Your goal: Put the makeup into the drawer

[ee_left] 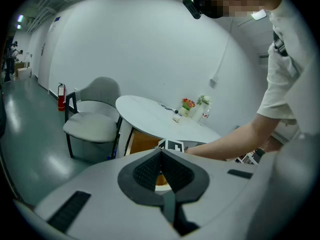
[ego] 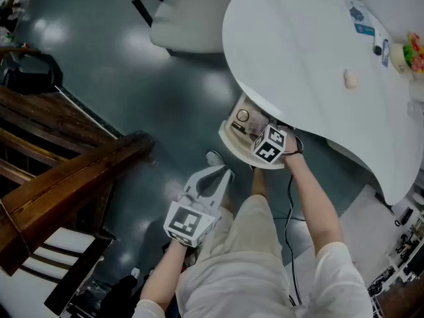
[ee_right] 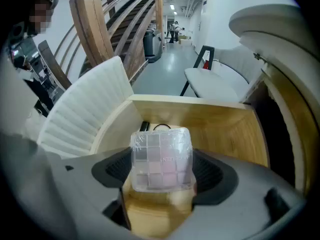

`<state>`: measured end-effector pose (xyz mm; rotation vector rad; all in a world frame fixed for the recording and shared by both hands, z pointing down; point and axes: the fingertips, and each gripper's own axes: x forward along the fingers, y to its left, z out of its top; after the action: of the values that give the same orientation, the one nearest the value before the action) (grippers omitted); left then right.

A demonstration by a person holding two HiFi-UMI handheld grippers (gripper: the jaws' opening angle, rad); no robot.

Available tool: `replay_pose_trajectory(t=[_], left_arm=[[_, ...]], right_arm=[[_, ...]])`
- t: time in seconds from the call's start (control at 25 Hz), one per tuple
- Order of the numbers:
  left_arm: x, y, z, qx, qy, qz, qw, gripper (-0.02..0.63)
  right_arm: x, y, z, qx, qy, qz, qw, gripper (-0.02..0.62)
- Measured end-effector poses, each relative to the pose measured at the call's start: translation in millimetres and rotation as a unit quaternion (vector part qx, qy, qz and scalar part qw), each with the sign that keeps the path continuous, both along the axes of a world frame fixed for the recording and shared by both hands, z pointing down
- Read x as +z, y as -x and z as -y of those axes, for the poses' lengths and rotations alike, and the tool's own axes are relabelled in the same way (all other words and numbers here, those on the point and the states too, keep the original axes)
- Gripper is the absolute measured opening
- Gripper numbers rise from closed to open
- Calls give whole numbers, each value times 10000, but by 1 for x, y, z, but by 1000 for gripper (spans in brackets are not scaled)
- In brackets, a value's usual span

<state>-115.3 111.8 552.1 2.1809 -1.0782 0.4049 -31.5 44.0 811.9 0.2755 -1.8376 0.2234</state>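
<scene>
Your left gripper [ee_left: 161,156] fills the lower view. Its dark ribbed pads [ee_left: 146,170] meet at the tips with nothing between them. Beyond stands a white oval table [ee_left: 150,116], with a warm wooden panel [ee_left: 142,143] under its edge. Your bare forearm [ee_left: 235,141] reaches in from the right toward a black-and-white marker cube [ee_left: 172,145] just below the rim. The small things at the table's far end may include a pot of flowers [ee_left: 188,105]. To the left are a grey padded chair [ee_left: 95,114] and a red fire extinguisher [ee_left: 61,98].
</scene>
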Motion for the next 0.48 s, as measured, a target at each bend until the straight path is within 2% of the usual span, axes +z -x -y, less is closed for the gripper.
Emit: replay_pose_trajectory(t=[0.48], left_arm=[[16, -6, -3, 4, 107, -25, 9999, 8]], right_arm=[[48, -15, 24, -315, -255, -518, 9978, 376]])
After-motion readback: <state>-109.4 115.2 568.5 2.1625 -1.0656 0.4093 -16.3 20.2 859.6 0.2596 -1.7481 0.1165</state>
